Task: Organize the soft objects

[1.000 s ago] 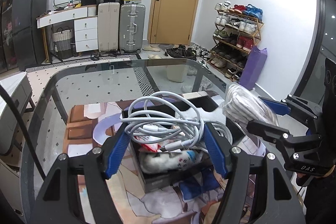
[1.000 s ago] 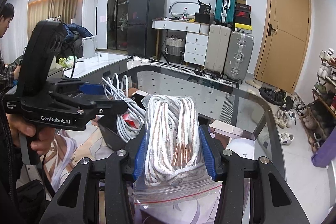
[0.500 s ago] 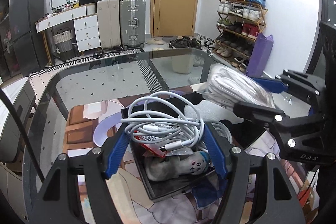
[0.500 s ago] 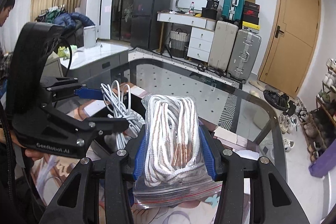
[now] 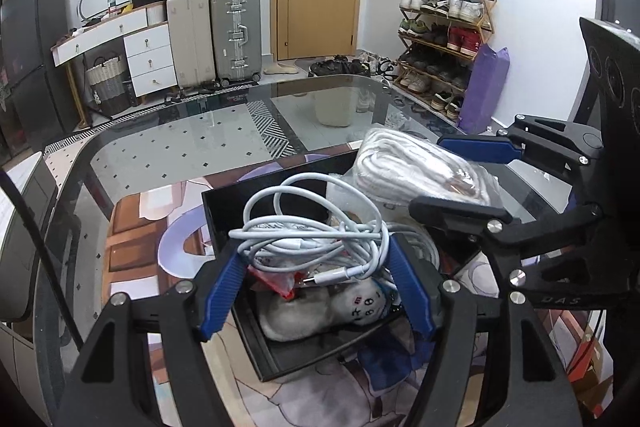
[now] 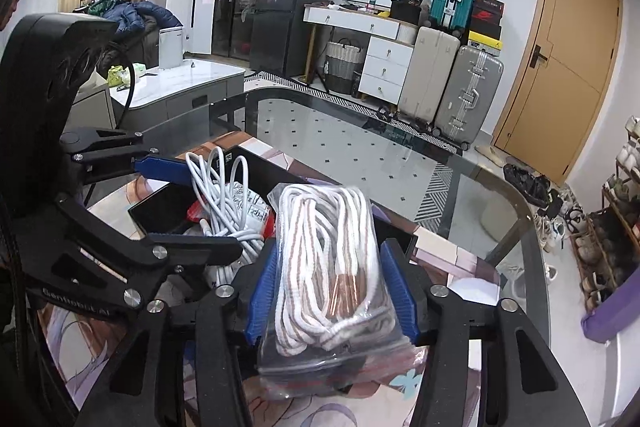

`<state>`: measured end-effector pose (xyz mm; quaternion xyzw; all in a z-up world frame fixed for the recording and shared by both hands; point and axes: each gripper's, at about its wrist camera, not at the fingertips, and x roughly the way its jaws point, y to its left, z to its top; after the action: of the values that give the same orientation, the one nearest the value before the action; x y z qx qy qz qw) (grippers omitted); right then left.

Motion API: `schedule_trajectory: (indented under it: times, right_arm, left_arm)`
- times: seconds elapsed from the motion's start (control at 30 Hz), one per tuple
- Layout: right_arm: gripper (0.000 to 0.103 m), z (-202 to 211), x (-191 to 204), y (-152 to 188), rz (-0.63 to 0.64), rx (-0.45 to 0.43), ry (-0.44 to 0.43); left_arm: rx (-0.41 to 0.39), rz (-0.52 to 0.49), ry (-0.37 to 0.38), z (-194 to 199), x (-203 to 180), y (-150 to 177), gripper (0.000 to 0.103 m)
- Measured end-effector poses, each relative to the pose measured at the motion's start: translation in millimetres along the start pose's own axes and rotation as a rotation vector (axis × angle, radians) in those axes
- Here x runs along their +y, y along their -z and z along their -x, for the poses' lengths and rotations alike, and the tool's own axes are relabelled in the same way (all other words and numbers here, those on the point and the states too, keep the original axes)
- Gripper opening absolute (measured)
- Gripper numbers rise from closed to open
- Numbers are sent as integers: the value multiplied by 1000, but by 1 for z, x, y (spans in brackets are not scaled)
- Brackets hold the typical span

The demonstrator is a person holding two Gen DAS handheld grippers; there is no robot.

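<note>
Glass worktop (image 5: 168,155) fills mid-frame, black tray (image 5: 280,355) at lower centre. Left gripper (image 5: 316,285) angled down over tray, jaws clamped on white cable coil (image 5: 312,231). Right gripper (image 6: 332,287) also tilted down, lower than a second ago; jaws opening, bagged rope (image 6: 328,255) loose between them, over tray's right end.
</note>
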<state>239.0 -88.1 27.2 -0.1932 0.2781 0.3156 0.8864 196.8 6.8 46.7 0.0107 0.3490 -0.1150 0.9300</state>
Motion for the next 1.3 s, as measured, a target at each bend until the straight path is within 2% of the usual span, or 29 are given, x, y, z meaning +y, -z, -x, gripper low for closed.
schedule_trajectory:
  times: [0.07,0.2,0.23,0.27,0.43,0.57,0.77,1.0,1.3]
  right_arm:
    - [79,6,-1,2,-4,-12,6]
    - [93,20,-7,5,-34,-59,14]
    - [99,23,-8,8,-47,-68,18]
    - [100,26,-10,10,-60,-75,24]
    - [102,42,-19,21,-163,-115,28]
    - [102,51,-20,29,-212,-131,34]
    - [102,62,-3,40,-208,-148,25]
    - [102,67,10,54,-204,-168,35]
    - [102,63,11,59,-219,-187,40]
  left_arm:
    - [-5,10,7,4,1,1,71]
    - [-41,35,2,20,3,3,81]
    - [-50,37,-4,23,3,4,83]
    - [-57,39,-7,26,3,6,84]
    - [-113,64,-31,45,4,12,103]
    - [-134,79,-56,53,6,18,103]
    - [-142,95,-64,55,4,31,103]
    - [-214,123,-116,61,5,50,103]
    - [-221,155,-174,52,14,57,103]
